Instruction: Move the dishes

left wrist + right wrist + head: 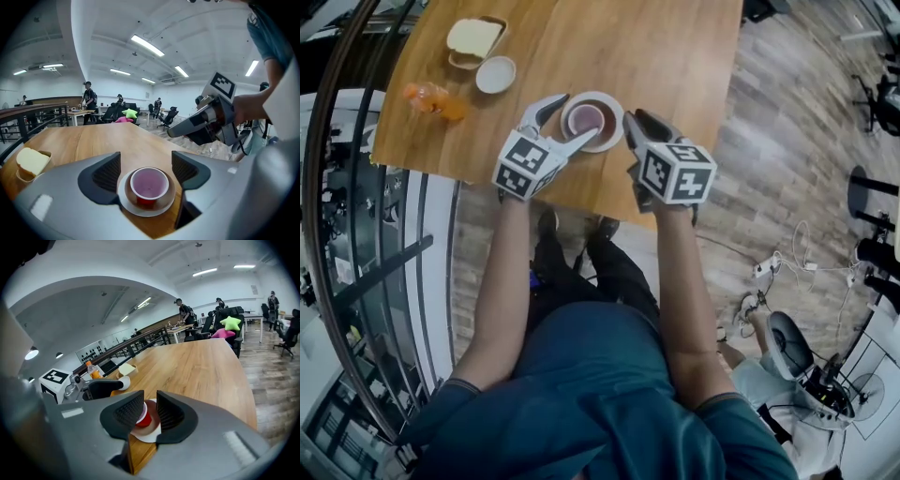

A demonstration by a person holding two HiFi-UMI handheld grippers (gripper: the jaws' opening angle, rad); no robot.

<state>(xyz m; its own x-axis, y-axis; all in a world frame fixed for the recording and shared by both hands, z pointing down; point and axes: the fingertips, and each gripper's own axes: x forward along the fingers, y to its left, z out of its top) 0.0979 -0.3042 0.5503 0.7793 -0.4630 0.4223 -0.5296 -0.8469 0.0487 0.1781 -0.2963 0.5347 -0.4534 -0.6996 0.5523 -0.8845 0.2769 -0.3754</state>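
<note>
A red cup [586, 117] stands in a brown bowl [170, 192] on a white plate [615, 131] near the front edge of the wooden table [656, 56]. My left gripper [575, 117] is open, one finger on either side of the plate and cup [149, 182], and its pads do not touch them. My right gripper [630, 120] is just right of the plate's rim. Its jaws leave only a narrow gap with nothing in it, and the cup [144, 419] and plate [149, 433] show beyond the tips. In the left gripper view the right gripper [176, 131] hovers at the right.
At the table's far left lie a pale slice of bread in a small box [473, 39], a little white bowl [496, 74] and an orange bottle [436, 98] on its side. A dark railing [337, 187] runs along the left. The table's front edge [581, 202] is just below the grippers.
</note>
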